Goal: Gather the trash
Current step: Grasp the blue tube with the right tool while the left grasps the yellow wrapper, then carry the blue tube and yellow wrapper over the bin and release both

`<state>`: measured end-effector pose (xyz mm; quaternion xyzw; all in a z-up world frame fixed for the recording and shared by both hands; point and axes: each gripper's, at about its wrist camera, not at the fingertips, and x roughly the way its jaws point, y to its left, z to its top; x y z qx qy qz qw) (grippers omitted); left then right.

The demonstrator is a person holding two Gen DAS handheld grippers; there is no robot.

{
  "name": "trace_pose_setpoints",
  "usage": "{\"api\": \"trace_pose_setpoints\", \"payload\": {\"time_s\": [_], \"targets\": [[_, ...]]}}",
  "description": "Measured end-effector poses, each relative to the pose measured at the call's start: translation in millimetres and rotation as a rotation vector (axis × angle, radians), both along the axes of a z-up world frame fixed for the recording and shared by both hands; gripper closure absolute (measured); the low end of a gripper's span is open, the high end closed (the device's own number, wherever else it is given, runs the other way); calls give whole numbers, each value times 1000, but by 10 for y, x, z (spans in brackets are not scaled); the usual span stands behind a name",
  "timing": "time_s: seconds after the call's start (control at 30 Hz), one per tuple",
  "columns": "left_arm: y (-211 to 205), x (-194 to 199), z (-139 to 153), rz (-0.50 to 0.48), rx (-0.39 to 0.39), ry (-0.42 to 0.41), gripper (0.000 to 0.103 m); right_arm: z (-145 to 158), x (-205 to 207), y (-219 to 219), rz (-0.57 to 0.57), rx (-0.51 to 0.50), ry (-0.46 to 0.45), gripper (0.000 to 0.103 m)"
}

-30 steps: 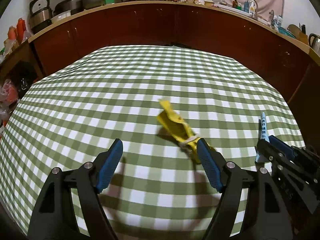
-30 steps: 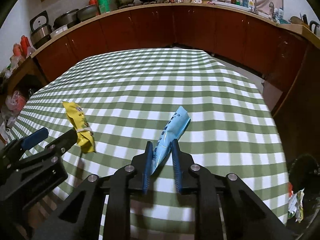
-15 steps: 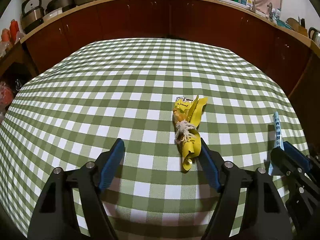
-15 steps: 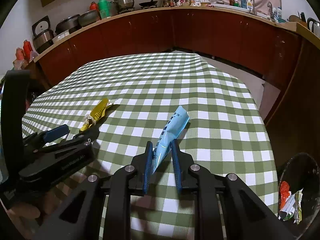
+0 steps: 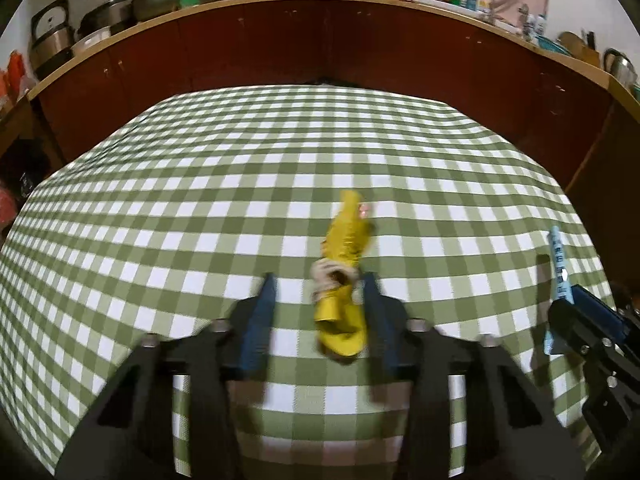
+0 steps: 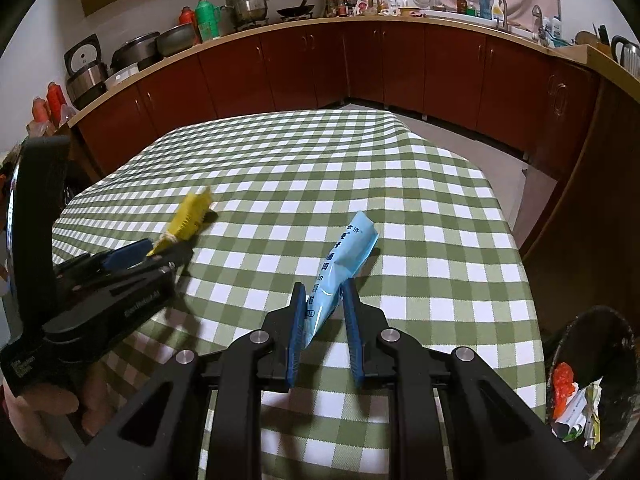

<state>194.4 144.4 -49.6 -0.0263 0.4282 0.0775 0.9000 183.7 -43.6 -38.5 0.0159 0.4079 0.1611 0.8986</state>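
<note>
A checked green-and-white cloth covers the surface (image 5: 200,208), which fills the middle of both views; dark red cabinets (image 6: 400,64) under a counter crowded with pots and bottles curve along the top. At the lower right of the right wrist view a dark trash bin (image 6: 592,360) with scraps inside sits just past the surface's right edge, with bare floor beyond the far corner.

The left tool (image 5: 320,308) points steeply down at the lower centre of its view. Its jaws have just been closing and stand around a yellow wrapper (image 5: 344,280); the right-hand pad touches it, the left-hand pad is apart, so it is not yet clenched. A hand (image 6: 44,408) holds this tool at the lower left.

The right tool (image 6: 322,312), also tilted down, is clenched on the bottom end of a blue packet (image 6: 348,256), whose top rises toward frame centre.
</note>
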Motion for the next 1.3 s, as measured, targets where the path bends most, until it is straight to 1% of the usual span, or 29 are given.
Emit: {"api": "trace_pose_setpoints", "payload": {"time_s": [0.03, 0.17, 0.27, 0.4, 0.53, 0.67, 0.83, 0.97, 1.13, 1.3], "targets": [[-25, 10, 1, -14, 4, -1, 82, -1, -7, -1, 1, -1, 1, 83], [-77, -21, 0, -41, 3, -5, 82, 10, -52, -13, 3, -5, -4, 84], [-138, -113, 24, -54, 18, -16, 83, 23, -116, -44, 2, -4, -7, 84], [-248, -259, 93, -74, 19, -28, 83, 56, -212, -113, -1, -2, -15, 84], [-379, -411, 188, -94, 15, -47, 83, 117, -340, -257, -15, 7, -34, 84], [-613, -555, 323, -136, 11, -77, 83, 184, -479, -465, -40, 10, -60, 84], [-993, -664, 465, -202, -3, -109, 83, 279, -662, -841, -99, 8, -96, 84], [-1382, -737, 557, -271, -14, -134, 83, 341, -803, -1182, -165, -9, -122, 84], [-1845, -780, 602, -355, -16, -154, 83, 373, -950, -1580, -256, -54, -151, 84], [-2371, -779, 564, -447, -18, -166, 83, 305, -1053, -2012, -357, -66, -143, 84]]}}
